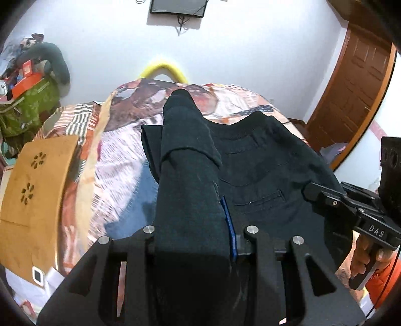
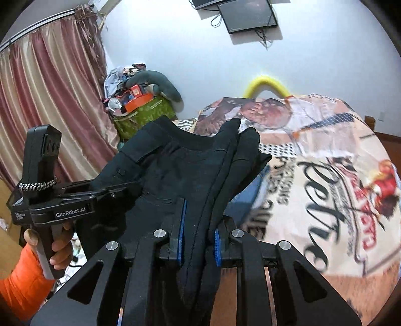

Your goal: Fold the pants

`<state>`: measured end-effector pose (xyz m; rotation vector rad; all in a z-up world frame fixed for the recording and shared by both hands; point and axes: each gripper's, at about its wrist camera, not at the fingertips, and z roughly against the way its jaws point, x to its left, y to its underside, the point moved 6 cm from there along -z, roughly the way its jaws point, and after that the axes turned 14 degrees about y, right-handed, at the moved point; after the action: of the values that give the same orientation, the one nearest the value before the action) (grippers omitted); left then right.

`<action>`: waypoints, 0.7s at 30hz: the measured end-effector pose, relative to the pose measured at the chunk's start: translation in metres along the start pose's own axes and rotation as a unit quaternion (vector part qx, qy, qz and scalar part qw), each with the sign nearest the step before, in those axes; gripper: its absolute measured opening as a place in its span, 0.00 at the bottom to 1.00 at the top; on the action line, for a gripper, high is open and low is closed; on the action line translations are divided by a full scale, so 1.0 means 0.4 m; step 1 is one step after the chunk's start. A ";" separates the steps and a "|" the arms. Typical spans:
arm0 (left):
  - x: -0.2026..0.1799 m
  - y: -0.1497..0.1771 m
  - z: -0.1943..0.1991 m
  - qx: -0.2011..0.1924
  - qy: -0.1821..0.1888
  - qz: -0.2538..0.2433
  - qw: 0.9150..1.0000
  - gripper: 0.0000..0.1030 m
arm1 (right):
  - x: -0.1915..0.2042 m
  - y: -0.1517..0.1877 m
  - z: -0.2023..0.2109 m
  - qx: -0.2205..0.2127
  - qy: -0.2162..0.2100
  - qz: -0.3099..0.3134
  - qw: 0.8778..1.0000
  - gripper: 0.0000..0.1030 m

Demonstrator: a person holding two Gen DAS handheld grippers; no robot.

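Dark navy pants (image 1: 260, 170) hang stretched between my two grippers above a bed with a printed cover (image 1: 120, 160). My left gripper (image 1: 193, 240) is shut on a bunched edge of the pants, which drapes over its fingers. My right gripper (image 2: 199, 240) is shut on the other edge of the pants (image 2: 180, 175); its blue pads (image 2: 182, 233) show beside the cloth. The right gripper also shows at the right of the left wrist view (image 1: 310, 193), and the left gripper at the left of the right wrist view (image 2: 97, 190), both clamped on the waist area.
The printed bed cover (image 2: 325, 180) lies under the pants. A wooden headboard panel (image 1: 35, 185) is at left. A green cluttered bin (image 2: 145, 112), curtains (image 2: 50, 100), a brown door (image 1: 356, 95), a wall screen (image 2: 248, 15) and a yellow foam arch (image 1: 163, 70) surround the bed.
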<state>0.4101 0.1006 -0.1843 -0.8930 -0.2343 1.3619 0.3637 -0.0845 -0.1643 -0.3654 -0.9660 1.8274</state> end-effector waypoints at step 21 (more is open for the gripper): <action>0.342 0.070 -0.400 0.064 -0.054 0.056 0.995 0.36 | -0.012 0.064 -0.434 0.108 0.052 -0.011 0.993 0.15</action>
<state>0.5223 0.1572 -0.3554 -0.7344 -0.1802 1.5139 0.4584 -0.0149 -0.2948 -0.3121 -0.6896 1.8530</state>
